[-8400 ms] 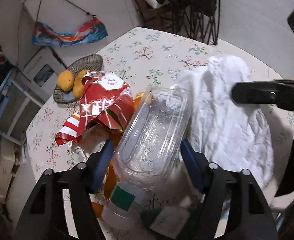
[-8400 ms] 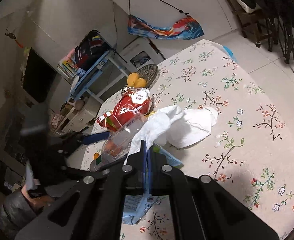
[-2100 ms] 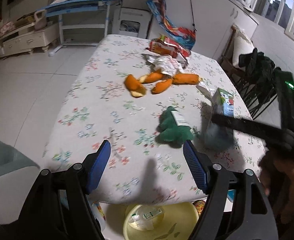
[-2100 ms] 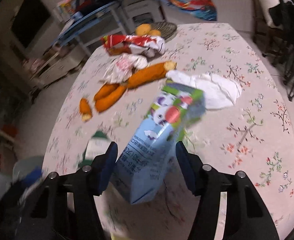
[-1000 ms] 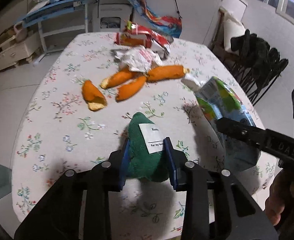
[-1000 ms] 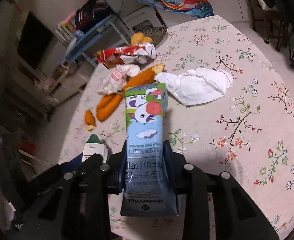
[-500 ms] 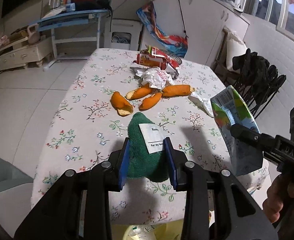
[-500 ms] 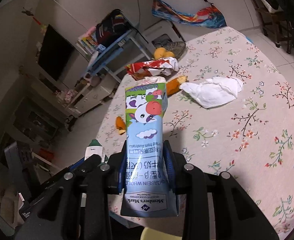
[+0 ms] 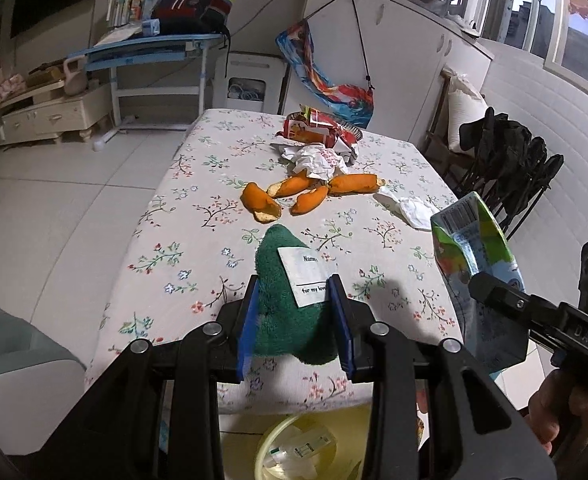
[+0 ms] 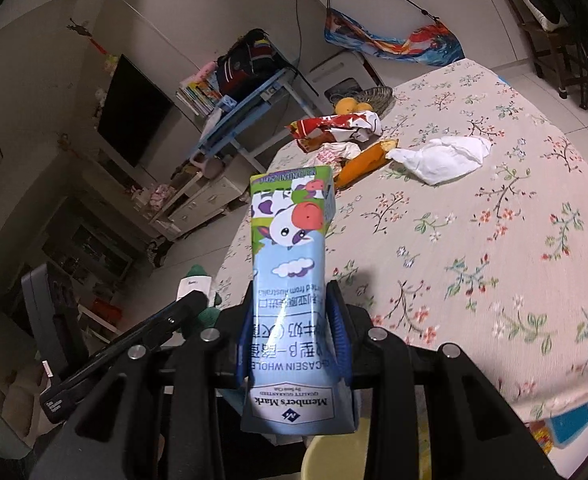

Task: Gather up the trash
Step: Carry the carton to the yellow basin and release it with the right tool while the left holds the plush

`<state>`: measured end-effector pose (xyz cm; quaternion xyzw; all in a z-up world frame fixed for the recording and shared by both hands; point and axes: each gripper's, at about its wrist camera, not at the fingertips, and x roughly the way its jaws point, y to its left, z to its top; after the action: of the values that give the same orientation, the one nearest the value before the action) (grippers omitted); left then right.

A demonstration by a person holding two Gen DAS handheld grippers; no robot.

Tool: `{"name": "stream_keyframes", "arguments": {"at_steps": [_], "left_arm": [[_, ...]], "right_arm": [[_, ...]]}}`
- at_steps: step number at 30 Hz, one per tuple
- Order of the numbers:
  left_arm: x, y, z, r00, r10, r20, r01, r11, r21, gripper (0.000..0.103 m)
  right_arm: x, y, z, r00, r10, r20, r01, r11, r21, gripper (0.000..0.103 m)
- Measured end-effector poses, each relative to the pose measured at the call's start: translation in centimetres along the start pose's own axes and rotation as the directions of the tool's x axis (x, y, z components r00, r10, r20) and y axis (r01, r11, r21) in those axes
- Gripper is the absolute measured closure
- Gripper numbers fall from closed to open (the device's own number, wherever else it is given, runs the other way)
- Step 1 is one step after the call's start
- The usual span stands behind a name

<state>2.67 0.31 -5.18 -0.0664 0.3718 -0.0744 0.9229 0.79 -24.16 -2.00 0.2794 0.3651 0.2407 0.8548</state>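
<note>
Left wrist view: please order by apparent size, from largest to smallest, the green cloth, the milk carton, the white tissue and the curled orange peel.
1. green cloth and milk carton: similar, both near the camera, so unsure.
2. white tissue
3. curled orange peel, slightly smaller than the tissue.

The left gripper (image 9: 294,316) points downward, its blue-padded jaws pressed against either side of a green plush item (image 9: 285,300) held between them. The right gripper (image 10: 291,336) tilts down less steeply, its jaws clamped on the lower part of a milk carton (image 10: 289,280) that stands up beyond the fingertips. In the left wrist view, a hand (image 9: 562,416) grips the right gripper's handle, off to the left gripper's right.
</note>
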Motion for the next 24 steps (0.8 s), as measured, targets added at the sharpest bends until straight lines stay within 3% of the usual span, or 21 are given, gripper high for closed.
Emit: {"name": "stream_keyframes", "arguments": {"at_steps": [24], "left_arm": [[-3.9, 0.0, -2.8, 1.0, -0.001, 0.029, 0.0, 0.999, 0.032, 0.071]], "right_arm": [[-3.0, 2.0, -6.5, 0.998, 0.033, -0.048, -0.033, 0.999, 0.0, 0.069]]}}
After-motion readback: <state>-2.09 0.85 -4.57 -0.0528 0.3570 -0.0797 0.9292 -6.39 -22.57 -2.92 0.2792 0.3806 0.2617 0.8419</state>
